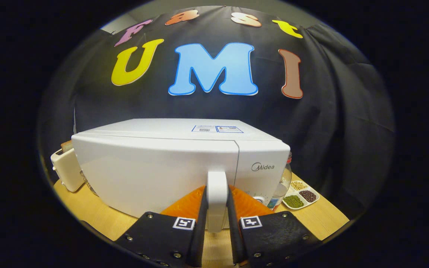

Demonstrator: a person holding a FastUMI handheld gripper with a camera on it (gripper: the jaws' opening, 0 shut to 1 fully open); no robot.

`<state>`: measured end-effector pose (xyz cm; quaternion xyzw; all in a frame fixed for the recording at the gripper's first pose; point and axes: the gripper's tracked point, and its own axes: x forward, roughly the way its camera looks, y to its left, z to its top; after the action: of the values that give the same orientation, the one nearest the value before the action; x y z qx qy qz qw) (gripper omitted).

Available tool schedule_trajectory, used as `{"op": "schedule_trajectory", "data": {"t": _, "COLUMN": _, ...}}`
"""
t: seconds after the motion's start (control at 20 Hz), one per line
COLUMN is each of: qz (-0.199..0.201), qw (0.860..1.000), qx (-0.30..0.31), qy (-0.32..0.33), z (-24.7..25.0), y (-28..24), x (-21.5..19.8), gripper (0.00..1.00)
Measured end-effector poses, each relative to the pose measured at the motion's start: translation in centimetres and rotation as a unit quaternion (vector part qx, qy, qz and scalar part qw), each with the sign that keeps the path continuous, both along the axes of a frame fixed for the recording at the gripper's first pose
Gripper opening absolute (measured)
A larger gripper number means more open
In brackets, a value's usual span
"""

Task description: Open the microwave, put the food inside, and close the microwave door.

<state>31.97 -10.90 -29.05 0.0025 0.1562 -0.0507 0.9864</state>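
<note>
Microwave (155, 167) sits on the bench (95, 212), door shut, straight ahead of the claw (217, 223). Its upright handle (217, 197) stands between the two fingers, which press its left and right sides, so the claw is closed on it. The handle's long axis runs vertical, and the door likely has to be pulled back toward the claw.

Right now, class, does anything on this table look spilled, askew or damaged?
Nothing stands out. The microwave sits square with its door shut, the gripper closed on its handle. The toaster and the dish of beans look tidy.
</note>
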Motion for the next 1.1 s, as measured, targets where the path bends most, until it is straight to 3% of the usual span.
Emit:
{"op": "schedule_trajectory", "data": {"t": 0.1, "qz": 0.003, "qw": 1.000, "qx": 0.004, "qy": 0.005, "z": -0.1, "y": 0.0, "x": -0.2, "gripper": 0.30}}
{"op": "schedule_trajectory", "data": {"t": 0.2, "qz": 0.005, "qw": 1.000, "qx": 0.015, "qy": 0.008, "z": 0.1, "y": 0.0, "x": 0.0, "gripper": 0.19}}
{"op": "schedule_trajectory", "data": {"t": 0.25, "qz": 0.002, "qw": 1.000, "qx": 0.021, "qy": 0.009, "z": 0.3, "y": 0.1, "x": -0.3, "gripper": 0.19}}
{"op": "schedule_trajectory", "data": {"t": 0.3, "qz": 0.003, "qw": 1.000, "qx": 0.023, "qy": 0.009, "z": 0.2, "y": 0.1, "x": -0.2, "gripper": 0.10}}
{"op": "schedule_trajectory", "data": {"t": 0.7, "qz": 0.015, "qw": 0.999, "qx": 0.041, "qy": 0.016, "z": 0.1, "y": 0.4, "x": -0.7, "gripper": 0.09}}
{"op": "schedule_trajectory", "data": {"t": 1.1, "qz": 0.041, "qw": 0.998, "qx": 0.032, "qy": 0.041, "z": 0.6, "y": 2.7, "x": -8.2, "gripper": 0.10}}
